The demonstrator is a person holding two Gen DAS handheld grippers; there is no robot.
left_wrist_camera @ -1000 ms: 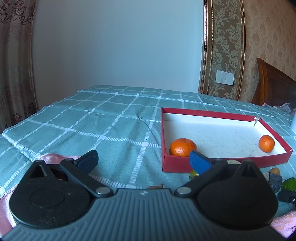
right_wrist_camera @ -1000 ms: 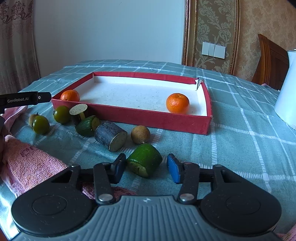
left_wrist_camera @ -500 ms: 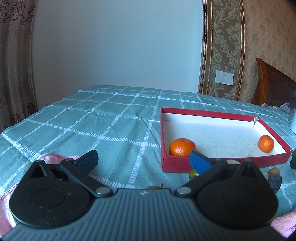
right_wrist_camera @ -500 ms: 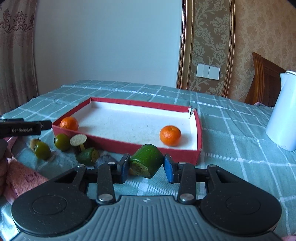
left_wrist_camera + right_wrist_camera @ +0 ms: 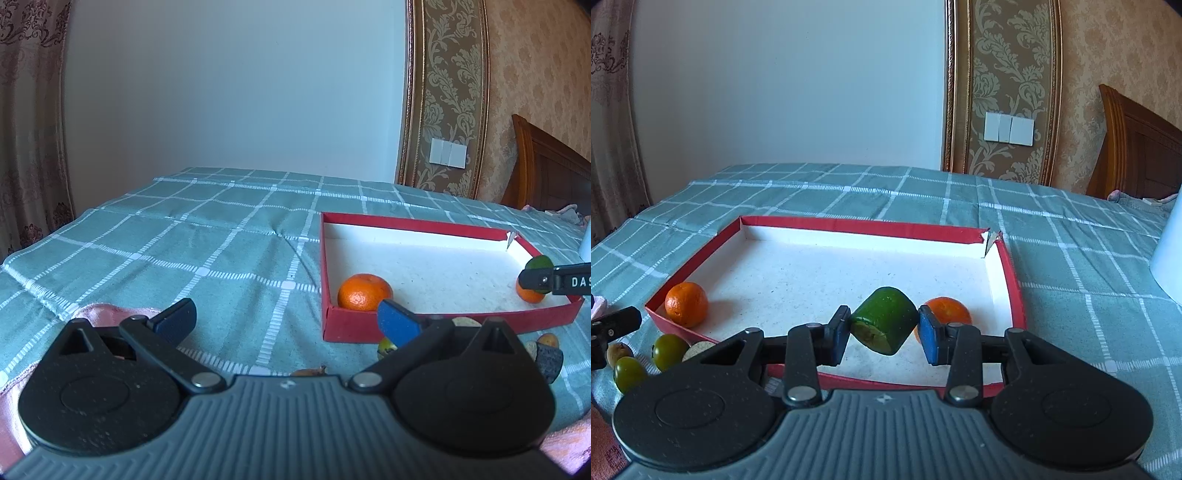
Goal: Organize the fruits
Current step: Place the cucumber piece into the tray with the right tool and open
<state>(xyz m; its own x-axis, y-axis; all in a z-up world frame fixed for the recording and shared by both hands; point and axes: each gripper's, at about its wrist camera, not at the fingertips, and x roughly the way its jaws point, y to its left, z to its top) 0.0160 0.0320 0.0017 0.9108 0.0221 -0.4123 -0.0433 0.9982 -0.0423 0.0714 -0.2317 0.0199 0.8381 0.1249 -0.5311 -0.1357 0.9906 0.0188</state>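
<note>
My right gripper [image 5: 882, 334] pinches the green fruit chunk [image 5: 884, 320] tilted on its corners above the red tray [image 5: 1010, 273], just before an orange [image 5: 947, 308]; loosen carelessly and it rolls off, while my left gripper [image 5: 286, 321] gapes empty.

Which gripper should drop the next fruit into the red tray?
Right. The right gripper is shut on the green fruit piece, held above the red tray beside an orange. The left gripper is open, empty, over the tablecloth.
</note>
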